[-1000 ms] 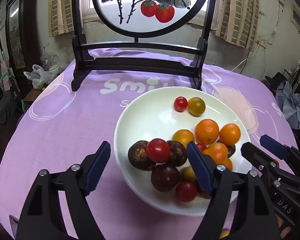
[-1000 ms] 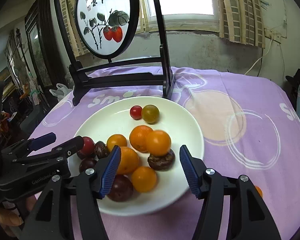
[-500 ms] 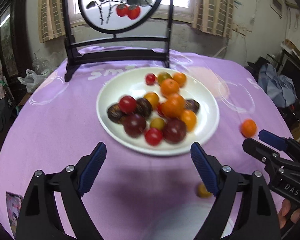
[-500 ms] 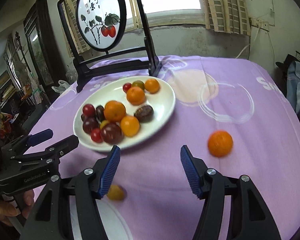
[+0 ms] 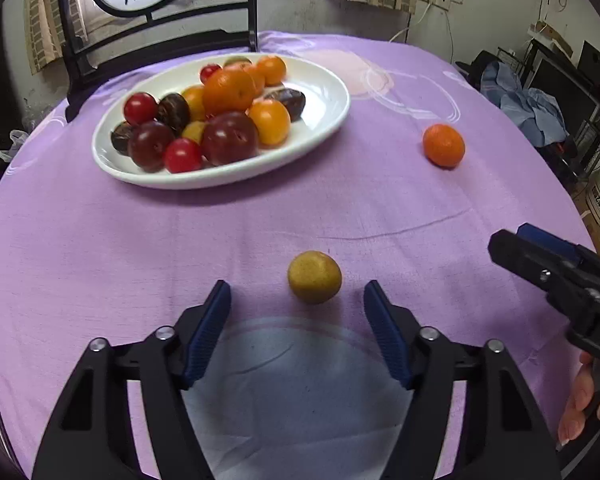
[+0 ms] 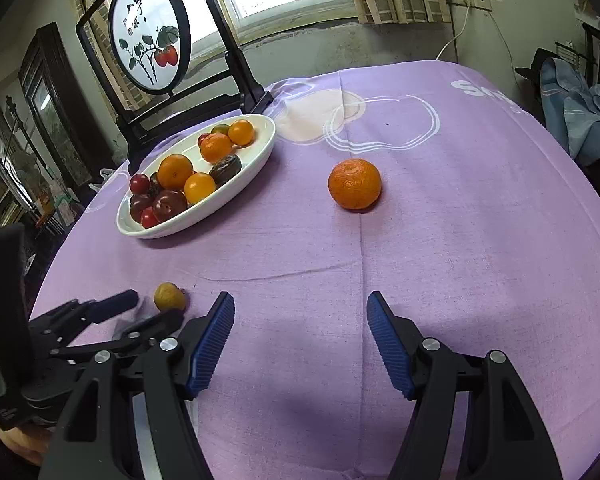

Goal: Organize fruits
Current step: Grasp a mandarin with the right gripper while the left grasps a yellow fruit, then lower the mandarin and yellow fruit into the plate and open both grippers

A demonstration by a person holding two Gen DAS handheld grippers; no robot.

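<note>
The left gripper (image 5: pixel 298 302) is hovering low over the purple-clothed surface (image 5: pixel 100 248), its jaws standing wide apart and gripping nothing. Just ahead of the blue pads, a little toward the right-hand one, a small yellow fruit (image 5: pixel 314 277) is sitting on the cloth. It looks light, round and smooth-skinned, so I would expect it to roll at a nudge and to bruise under a hard squeeze. The best hold seems to be across its widest middle, one pad on each side, closing gently.

The right gripper (image 6: pixel 300 314) is also hanging above the cloth with its jaws spread wide and empty, pointing out toward the middle of the surface. From its view the left gripper is coming in from the lower left, its tips reaching toward the yellow fruit.

Farther out, well apart from both tools, an orange mandarin (image 6: pixel 354 184) is lying alone on the cloth. It looks firmer and a bit heavier, with dimpled peel that should grip well, and it too would take a hold across its middle.

Beyond that, the white plate (image 5: pixel 324 80) is carrying a heap of oranges, dark plums and red cherry tomatoes. Behind it a dark-framed round painted screen (image 6: pixel 150 36) is standing.
</note>
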